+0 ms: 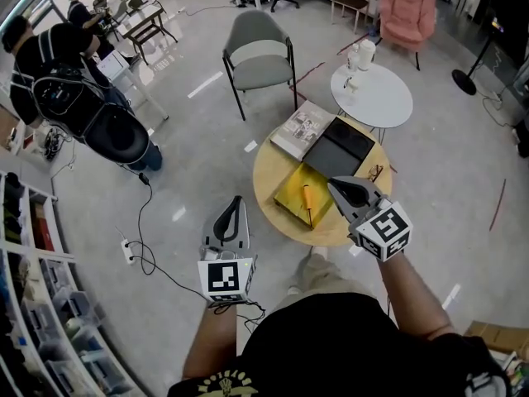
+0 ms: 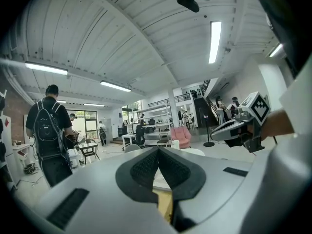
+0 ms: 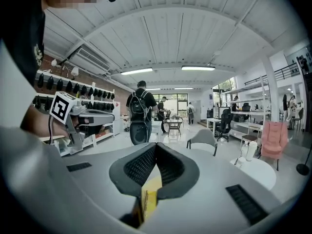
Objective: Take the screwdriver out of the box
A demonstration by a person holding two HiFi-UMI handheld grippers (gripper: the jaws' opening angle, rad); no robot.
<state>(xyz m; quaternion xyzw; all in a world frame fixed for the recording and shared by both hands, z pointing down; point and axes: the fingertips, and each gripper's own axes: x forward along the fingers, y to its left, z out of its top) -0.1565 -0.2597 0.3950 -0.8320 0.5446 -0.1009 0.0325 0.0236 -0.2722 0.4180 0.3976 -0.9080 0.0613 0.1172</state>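
The right gripper's (image 3: 156,144) jaws are closed, the dark ribbed pads meeting at the tips with nothing clamped between them. Only a strip of yellow shows through the slot beneath. The left gripper's (image 2: 158,149) jaws are likewise together and empty.

In the head view the right gripper (image 1: 332,184) sits just right of centre. Its tips are over the right edge of a yellow box (image 1: 289,193); whether they touch it cannot be told. The screwdriver (image 1: 307,203) lies inside that box, orange handle toward the top of the frame and shaft toward the bottom. The left gripper (image 1: 238,198) is lower left of centre, off the edge of the round wooden table (image 1: 269,176) that carries the box, over bare floor.

Above the box on the same table lie a book (image 1: 302,129) and, to its right, a flat black panel (image 1: 340,147). The panel's lower corner is beside the box.

Farther up the frame stand a white table (image 1: 376,102) with a white bottle (image 1: 364,55), a grey chair (image 1: 258,52) and a pink armchair (image 1: 407,11). A person with a backpack (image 1: 58,81) is at upper left, and a cable (image 1: 145,222) trails across the floor at left.
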